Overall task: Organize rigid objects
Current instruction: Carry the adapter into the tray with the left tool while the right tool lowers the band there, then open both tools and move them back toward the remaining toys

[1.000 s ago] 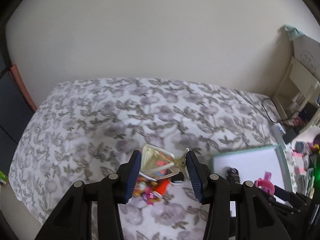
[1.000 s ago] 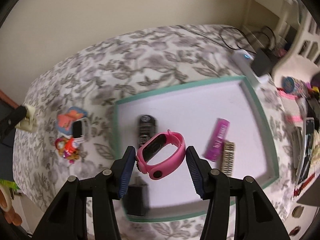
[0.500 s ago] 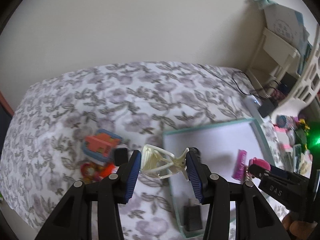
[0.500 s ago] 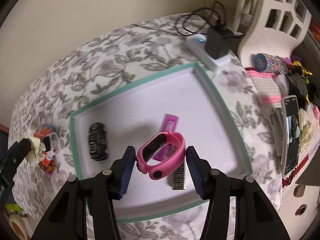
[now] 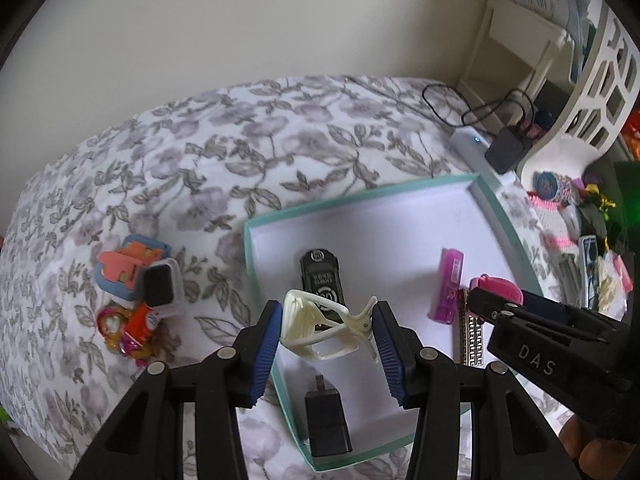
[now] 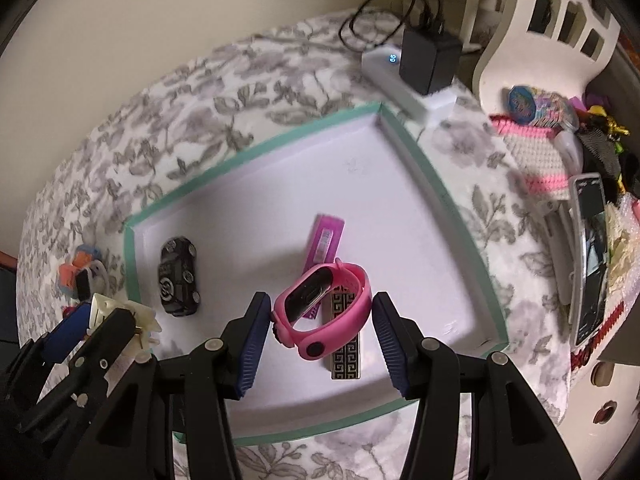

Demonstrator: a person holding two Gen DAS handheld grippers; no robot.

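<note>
My left gripper [image 5: 327, 330] is shut on a cream hair claw clip [image 5: 320, 330], held above the near left part of the teal-rimmed white tray [image 5: 400, 216]. My right gripper [image 6: 322, 316] is shut on a pink smartwatch [image 6: 340, 312], hovering over the tray [image 6: 256, 148] floor. In the tray lie a black toy car [image 5: 322, 276], a magenta stick [image 5: 450, 284], a gold patterned bar [image 6: 346, 350] and a black charger plug [image 5: 327, 420]. Loose on the floral bedspread left of the tray sit an orange-and-blue piece [image 5: 130, 268], a black-faced watch [image 5: 158, 284] and a small colourful toy [image 5: 128, 330].
A white power strip [image 6: 394, 80] with a black adapter [image 6: 428, 60] and cable lies beyond the tray's far corner. A white headboard [image 6: 532, 28], a phone [image 6: 590, 252], pink knitwear [image 6: 536, 152] and clutter crowd the right side. The wall stands behind the bed.
Both grippers have swung right and closer over the tray. The left one carried the clip from above the loose pile to the tray's near left edge; the right one moved the watch further over the tray.
</note>
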